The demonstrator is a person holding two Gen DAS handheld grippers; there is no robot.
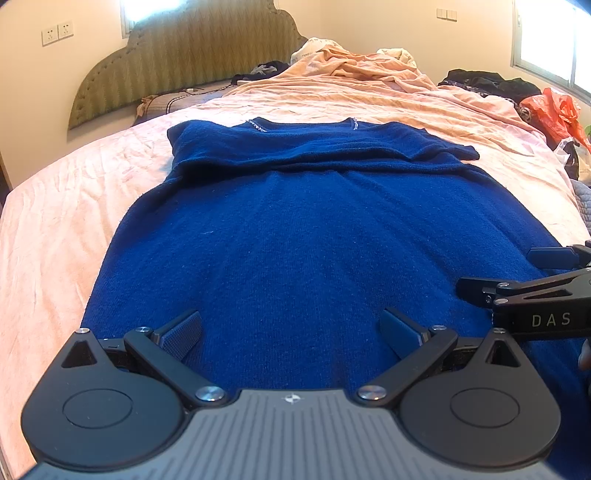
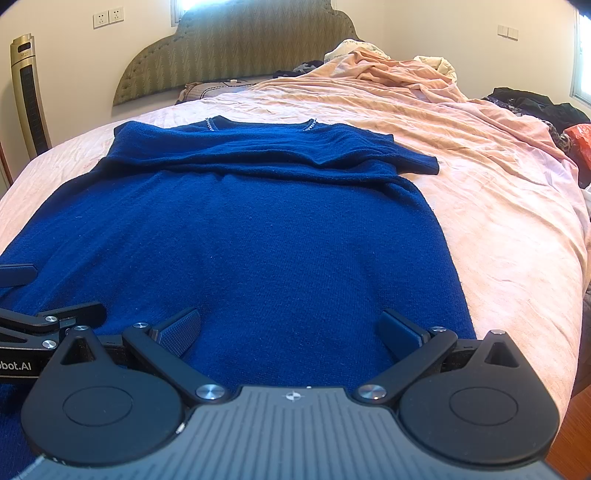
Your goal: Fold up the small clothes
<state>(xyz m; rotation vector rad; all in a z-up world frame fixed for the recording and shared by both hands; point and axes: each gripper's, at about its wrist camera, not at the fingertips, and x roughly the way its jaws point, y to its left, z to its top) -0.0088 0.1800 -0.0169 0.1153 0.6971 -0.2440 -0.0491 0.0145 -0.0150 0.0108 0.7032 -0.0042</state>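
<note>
Blue knit sweater (image 1: 295, 236) is lying flat on the bed, on the pink sheet (image 1: 55, 240), neckline pointing toward the headboard (image 1: 184, 55). Both sleeves are lying folded across the chest, forming a band just below the collar; one cuff is sticking out past the body's edge on the right side (image 2: 428, 164). The collar is showing a thin silvery trim (image 2: 312, 124).

Left gripper (image 1: 291, 332) is sitting low over the hem end of the sweater, jaws spread wide, nothing between them, only blue knit showing through the gap. Whether the fingers (image 1: 183, 332) are touching the fabric cannot be told from this angle.

Right gripper (image 2: 291, 332) is hovering over the same hem, near the sweater's right edge, jaws equally wide and holding nothing. The two grippers are sitting side by side, close together: the right one is poking in at the right edge of the left wrist view, the left one at the left edge of the right wrist view.

Background: a crumpled peach blanket (image 1: 369, 70) is bunching up at the far end of the bed, dark clothes (image 1: 491, 83) and an orange plastic bag (image 1: 557, 110) are piling at the right side by the window. A tower fan (image 2: 27, 92) is standing against the wall left of the bed, wall sockets (image 2: 108, 16) above it.
</note>
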